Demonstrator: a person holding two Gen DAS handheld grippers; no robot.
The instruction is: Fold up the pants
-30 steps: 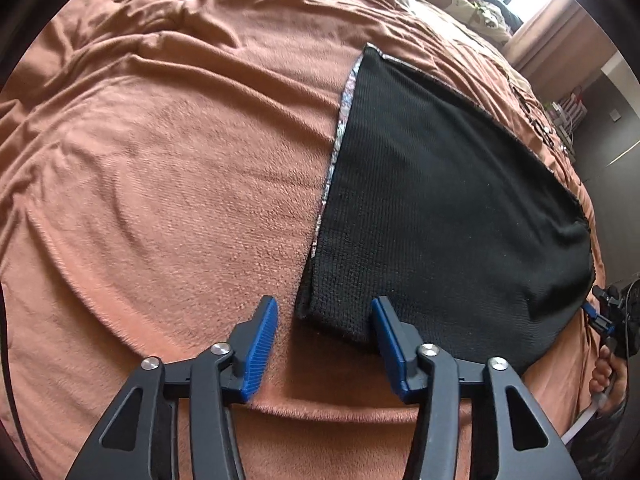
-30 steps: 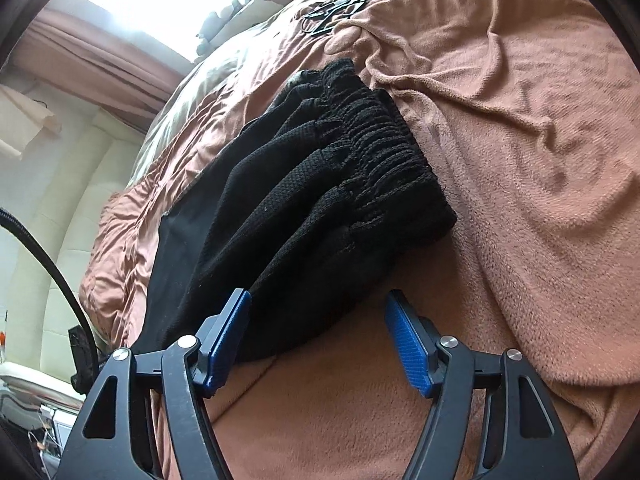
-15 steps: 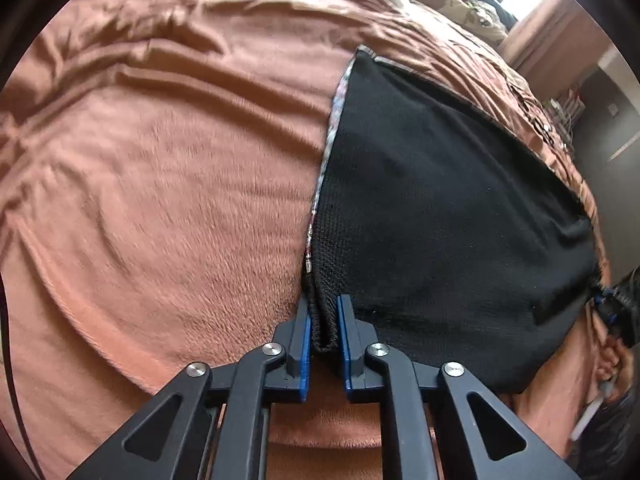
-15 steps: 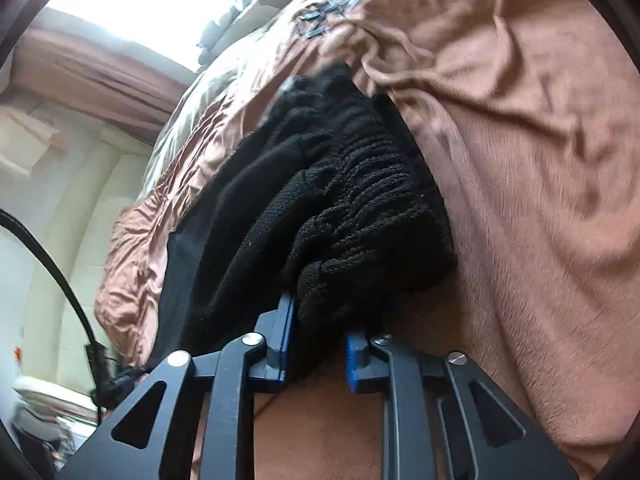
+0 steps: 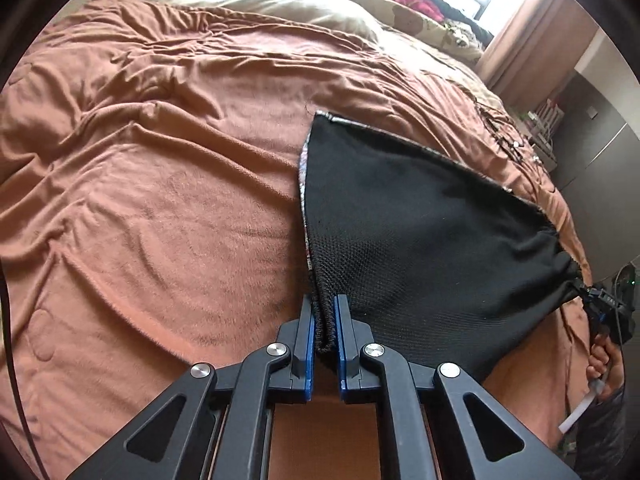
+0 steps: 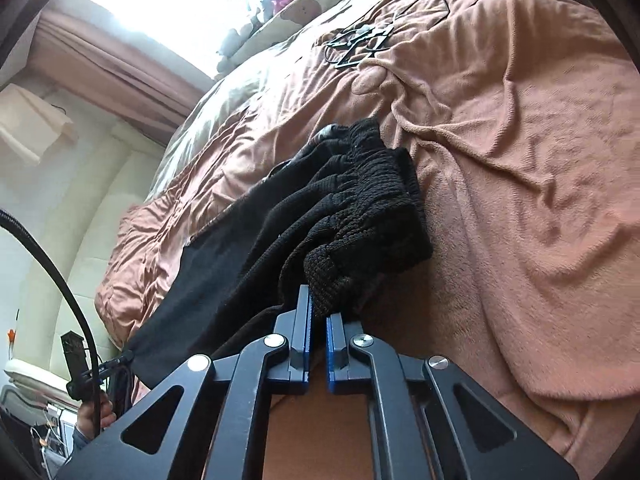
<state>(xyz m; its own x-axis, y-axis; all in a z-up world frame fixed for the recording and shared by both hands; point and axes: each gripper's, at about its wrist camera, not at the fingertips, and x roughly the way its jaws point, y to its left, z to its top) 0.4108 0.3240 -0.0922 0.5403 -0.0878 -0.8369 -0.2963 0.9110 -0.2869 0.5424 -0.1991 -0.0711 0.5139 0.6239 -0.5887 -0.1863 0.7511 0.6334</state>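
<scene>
The left gripper (image 5: 324,320) was closed down to a narrow gap, its blue pads pinching a black knitted edge of the pants (image 5: 420,240) at the garment's near left corner. From that pinch the black fabric fanned out toward one and two o'clock across the brown blanket (image 5: 160,200) on the bed, one side running up to a point near twelve o'clock with a thin patterned trim along its left border. At three o'clock in the left wrist view, the far end of the pants gathered into a bunch where the right gripper (image 5: 600,304) held it, with part of a hand visible just below.

In the right wrist view, the right gripper (image 6: 318,320) was likewise nearly shut, clamped on the thick ribbed waistband of the pants (image 6: 352,216), which bunched in heavy folds directly above the pads at twelve o'clock. The rest of the garment stretched away toward eight o'clock, ending at the left gripper (image 6: 120,360) near the frame's edge. The blanket (image 6: 520,160) lay wrinkled from one to four o'clock. A dark clothes hanger (image 6: 356,44) rested on it near twelve o'clock, well apart from the pants. Pillows (image 5: 304,8) sat at the bed's far end.
</scene>
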